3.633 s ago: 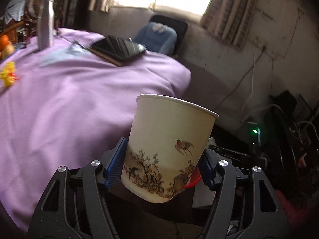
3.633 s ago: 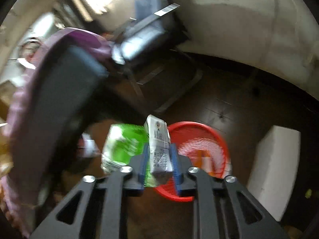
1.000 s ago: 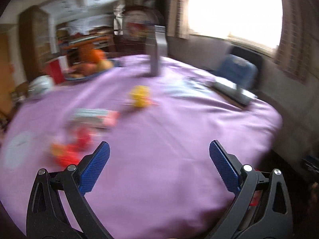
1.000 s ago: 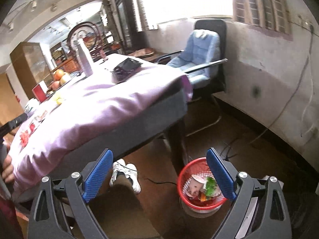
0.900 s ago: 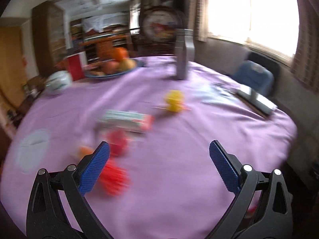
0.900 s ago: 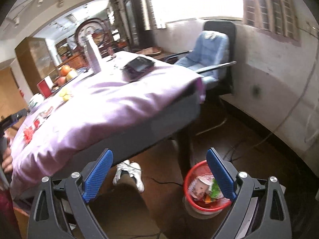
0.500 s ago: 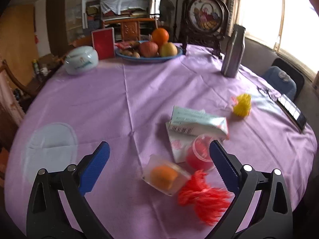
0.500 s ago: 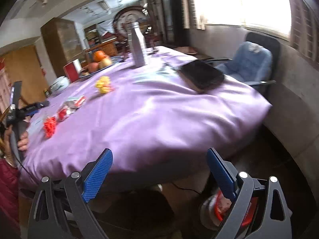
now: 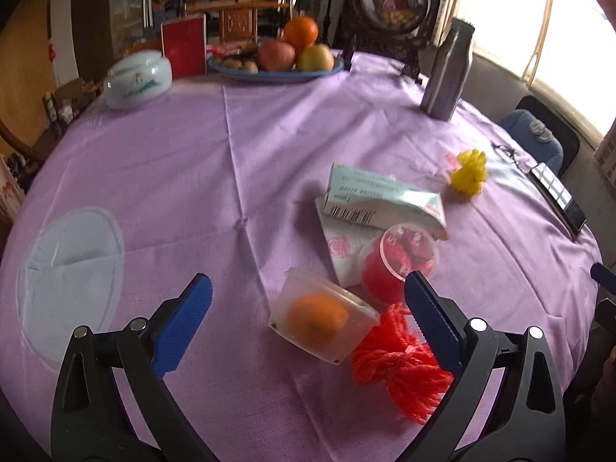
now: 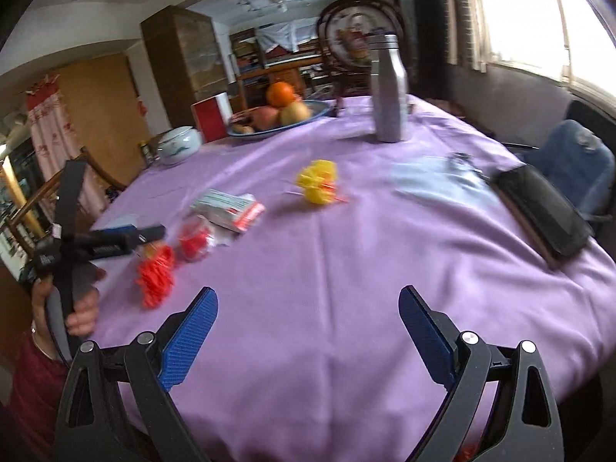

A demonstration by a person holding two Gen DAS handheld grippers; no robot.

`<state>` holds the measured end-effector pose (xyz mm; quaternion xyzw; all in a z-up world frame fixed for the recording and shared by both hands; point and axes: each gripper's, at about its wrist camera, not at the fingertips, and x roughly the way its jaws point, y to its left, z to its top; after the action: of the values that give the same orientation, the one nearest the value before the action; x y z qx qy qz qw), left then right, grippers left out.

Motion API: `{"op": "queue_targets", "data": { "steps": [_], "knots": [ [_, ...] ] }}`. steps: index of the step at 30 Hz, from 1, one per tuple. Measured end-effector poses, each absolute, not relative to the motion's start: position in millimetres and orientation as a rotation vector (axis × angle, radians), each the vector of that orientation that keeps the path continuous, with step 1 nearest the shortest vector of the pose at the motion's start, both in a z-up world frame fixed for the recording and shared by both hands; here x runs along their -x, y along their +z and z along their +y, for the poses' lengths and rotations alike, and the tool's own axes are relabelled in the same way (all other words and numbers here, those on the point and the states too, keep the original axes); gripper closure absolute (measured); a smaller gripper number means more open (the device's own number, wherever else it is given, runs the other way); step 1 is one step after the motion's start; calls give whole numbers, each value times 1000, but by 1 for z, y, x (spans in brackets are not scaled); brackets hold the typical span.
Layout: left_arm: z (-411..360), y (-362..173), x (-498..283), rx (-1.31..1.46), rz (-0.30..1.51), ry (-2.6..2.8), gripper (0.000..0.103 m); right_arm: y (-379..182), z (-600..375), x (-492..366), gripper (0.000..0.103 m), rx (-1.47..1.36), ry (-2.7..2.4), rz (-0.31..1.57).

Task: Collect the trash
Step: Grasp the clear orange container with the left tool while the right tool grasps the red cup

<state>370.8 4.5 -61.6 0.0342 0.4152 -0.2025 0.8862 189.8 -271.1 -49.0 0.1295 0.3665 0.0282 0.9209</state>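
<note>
The left gripper point(image 9: 306, 294) hovered low over the near part of the worktop point(image 9: 238, 161), its fingers point(image 9: 184, 319) spread wide and grasping nothing. The right gripper point(image 10: 308, 335) hung off the worktop edge, likewise released and empty, well apart from the litter. The remaining trash lay clustered on the purple cloth: a clear plastic tub point(image 9: 321, 319) holding an orange item sat directly ahead of the left gripper, between the lines of its two fingers, with its long axis running across the opening and slightly skewed. A bundle of red yarn point(image 9: 400, 358) lay touching the tub on its right, just beside the right finger pad. A clear cup with red contents point(image 9: 400, 261) lay on its side beyond the tub, resting on a floral napkin point(image 9: 342, 246), with a flattened carton point(image 9: 381, 202) farther back. A yellow yarn ball point(image 9: 467, 171) sat apart, nearer the right gripper's side. By position, the left gripper was the nearer to the cluster; the tub appeared the likely next pick, requiring only a short forward advance and closure across its shorter width.
</note>
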Motion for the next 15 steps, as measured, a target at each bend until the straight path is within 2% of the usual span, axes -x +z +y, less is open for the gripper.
{"op": "queue_targets", "data": {
  "steps": [6,15],
  "knots": [
    [18,-78,-393,23,1001,-399,7,-53,-251,-213,10,-247,86,757],
    [43,-66,-389,-17,890,-172,10,-59,-234,-246,10,-225,109,788]
  ]
}}
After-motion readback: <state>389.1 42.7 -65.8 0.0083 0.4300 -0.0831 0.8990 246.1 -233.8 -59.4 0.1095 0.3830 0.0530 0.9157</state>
